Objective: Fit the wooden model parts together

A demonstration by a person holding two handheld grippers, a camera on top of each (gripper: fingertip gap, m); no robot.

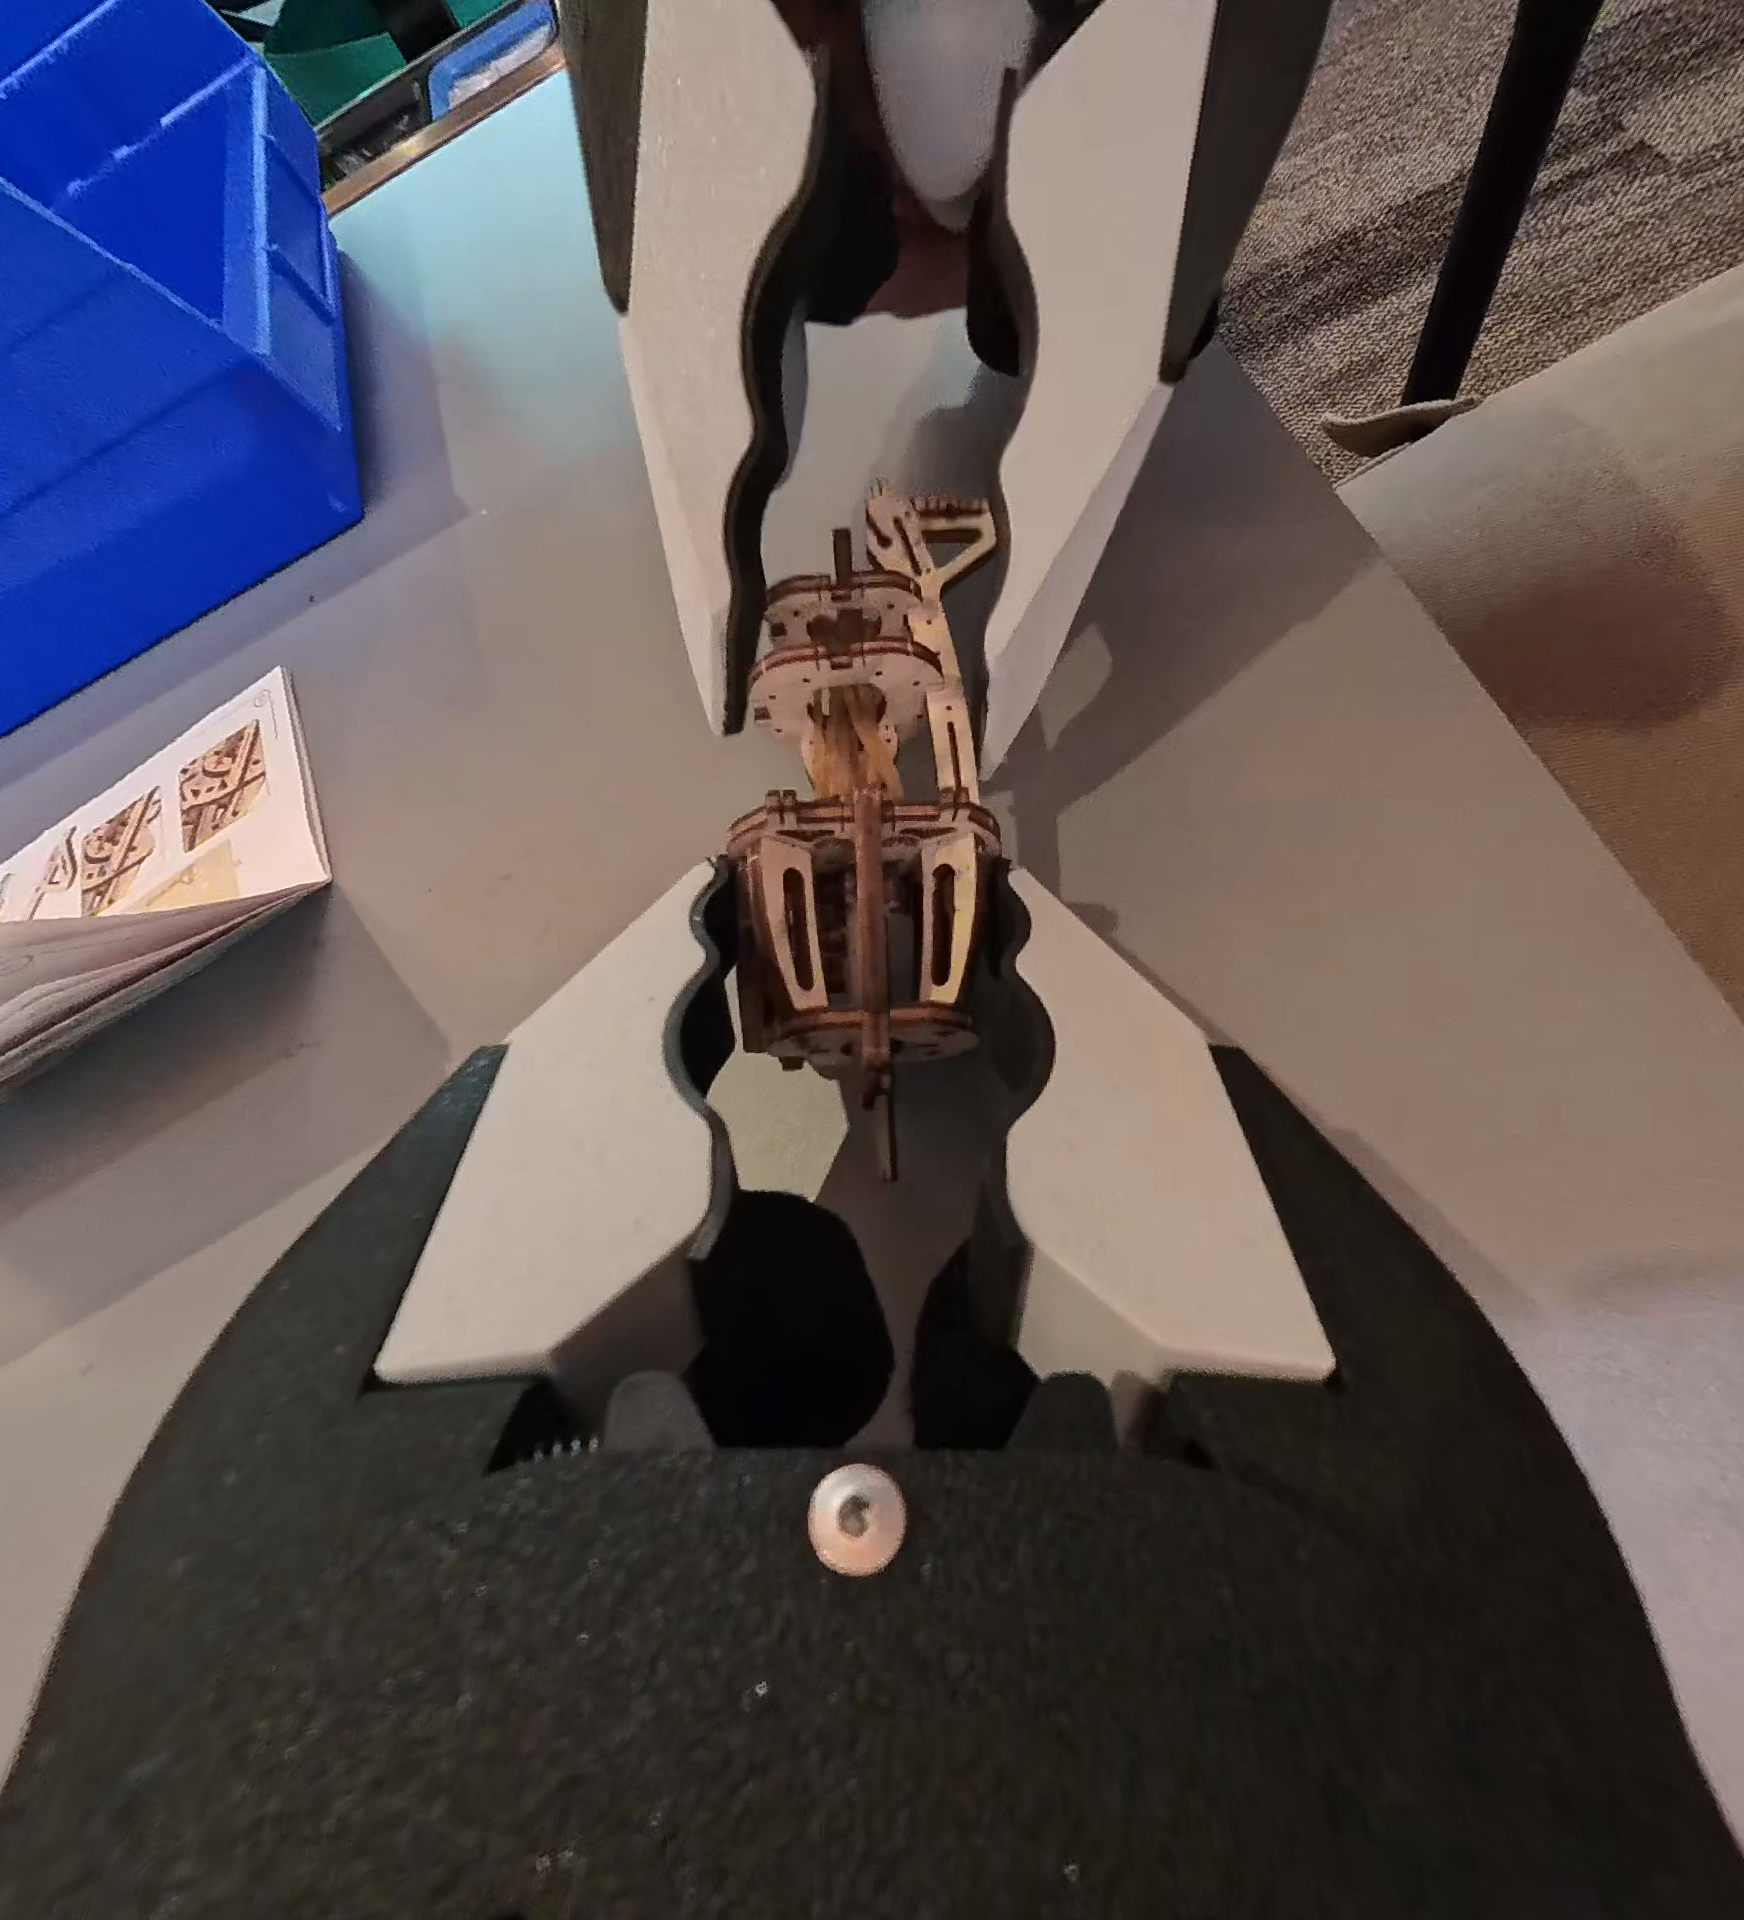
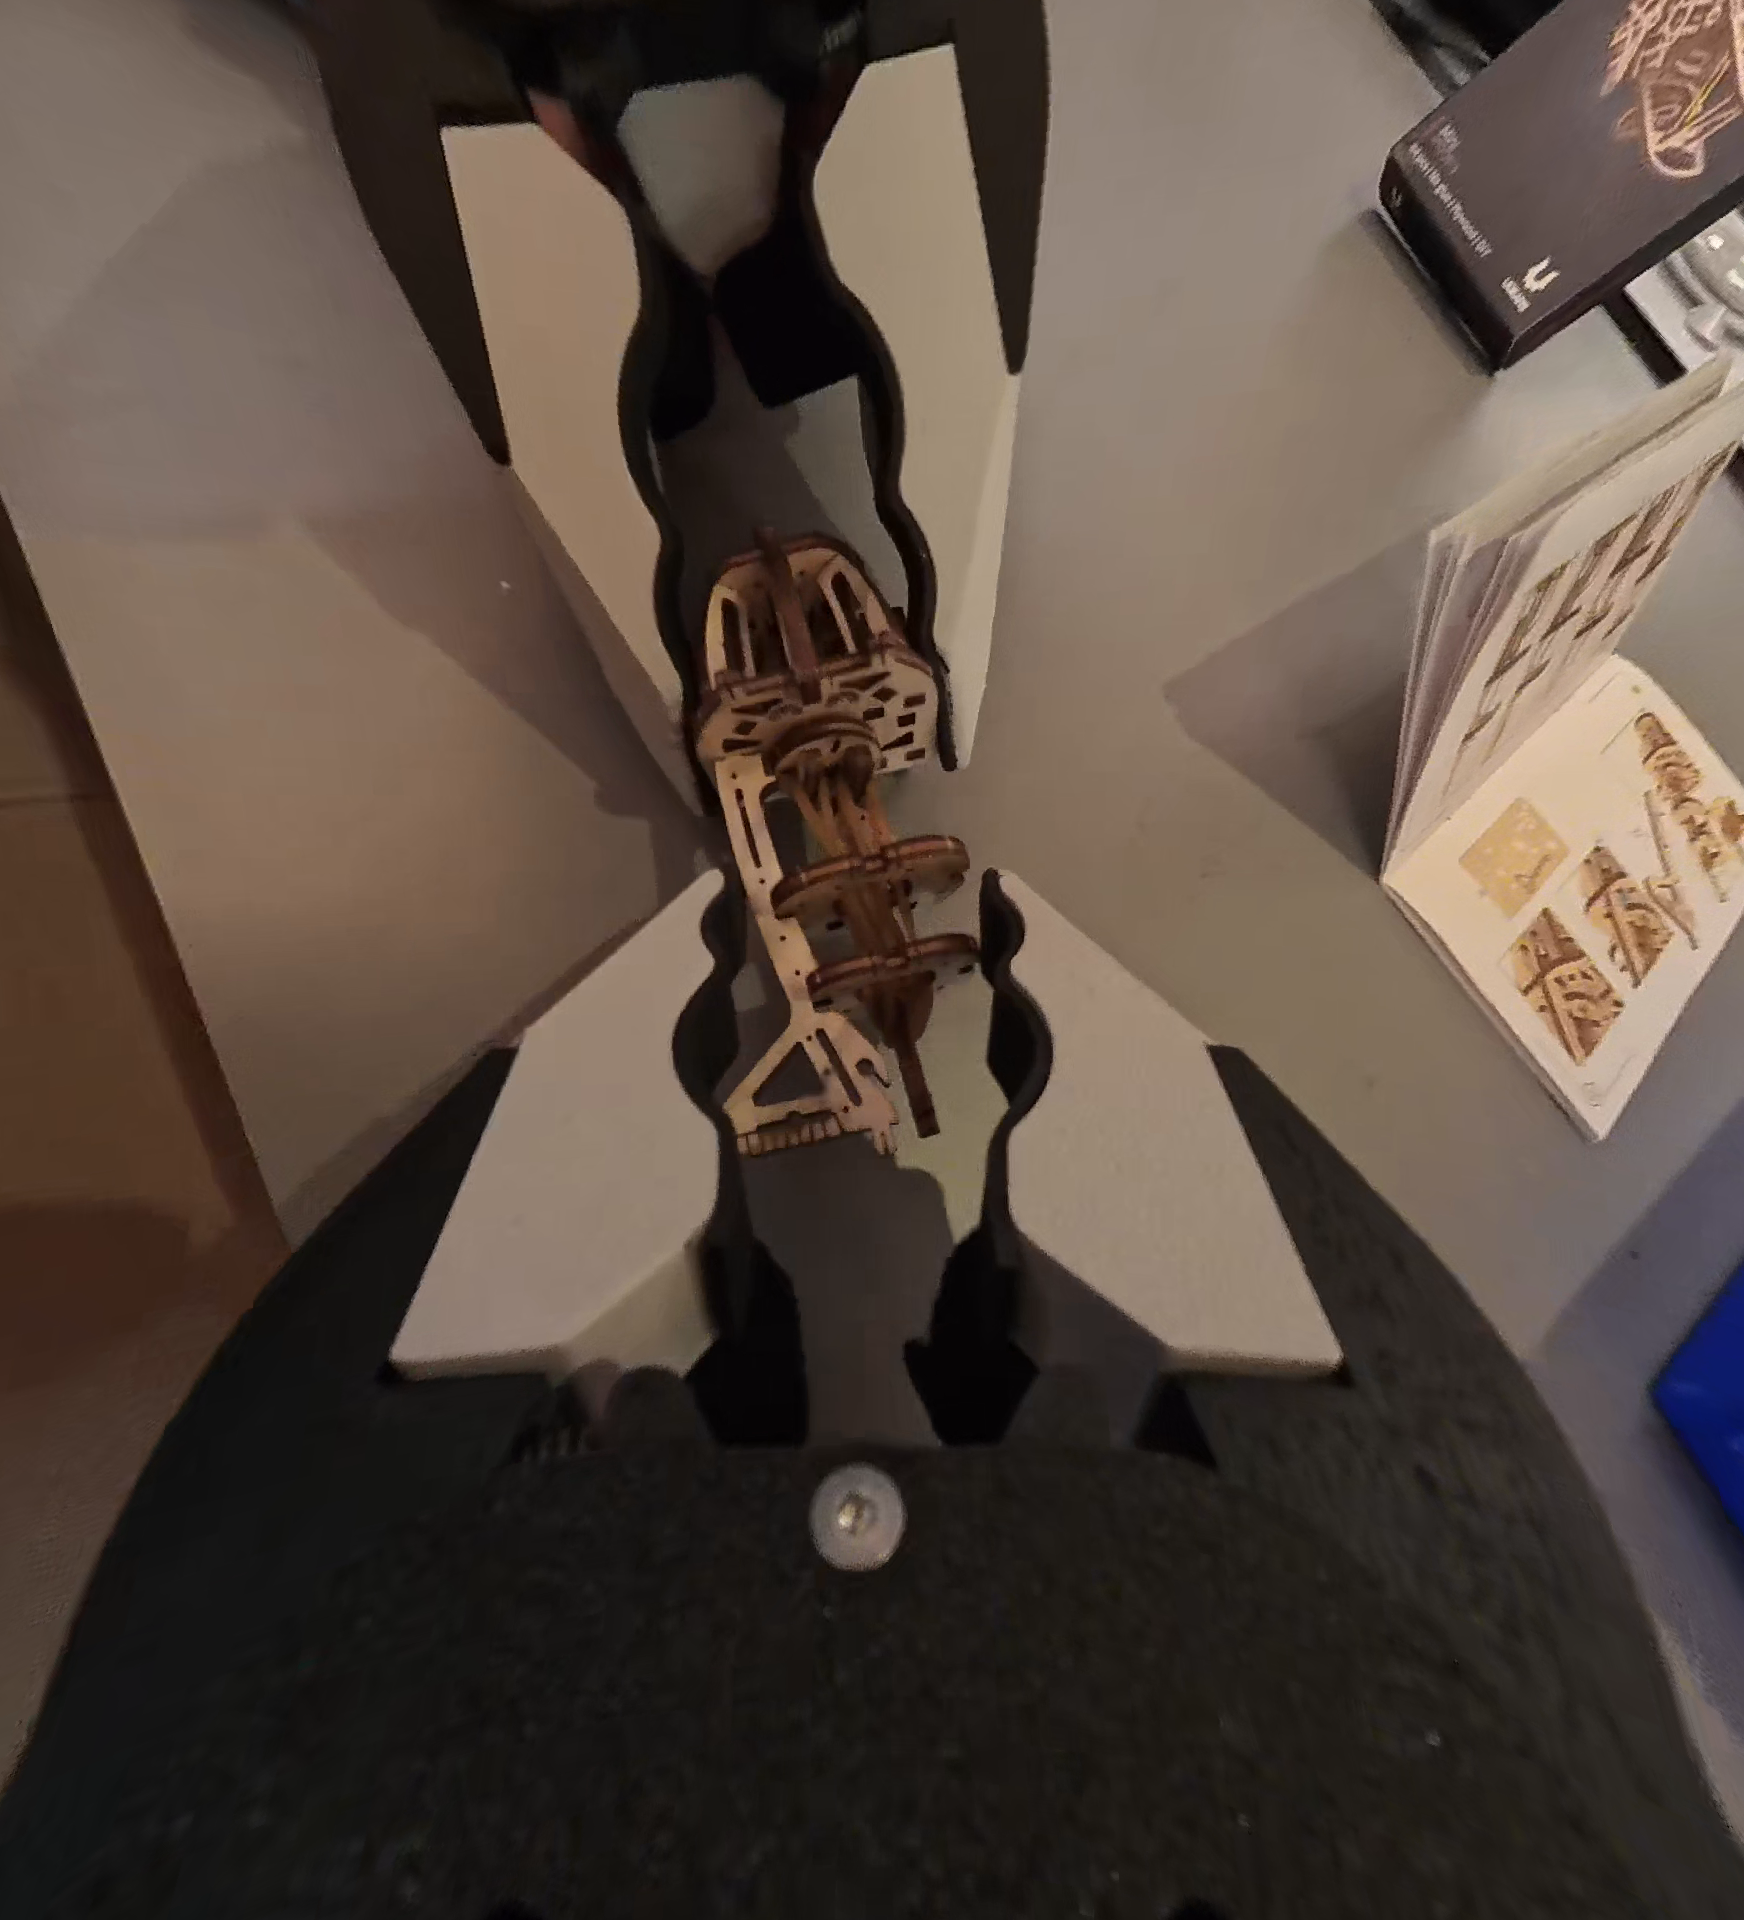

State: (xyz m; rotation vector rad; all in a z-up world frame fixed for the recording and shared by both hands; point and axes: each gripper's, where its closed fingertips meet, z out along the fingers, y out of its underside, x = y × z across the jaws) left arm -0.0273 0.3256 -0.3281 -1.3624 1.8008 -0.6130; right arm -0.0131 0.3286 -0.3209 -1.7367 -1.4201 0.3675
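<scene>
Wooden model [image 1: 863, 831] assembled; drum end clamped, held above table.

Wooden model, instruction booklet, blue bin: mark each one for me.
wooden model [image 1: 863, 925], left wrist view, on the slotted drum end between the near fingers.
instruction booklet [image 2: 1595, 904], right wrist view, on the open illustrated page.
blue bin [image 1: 120, 395], left wrist view, on its sloped front wall.
</scene>
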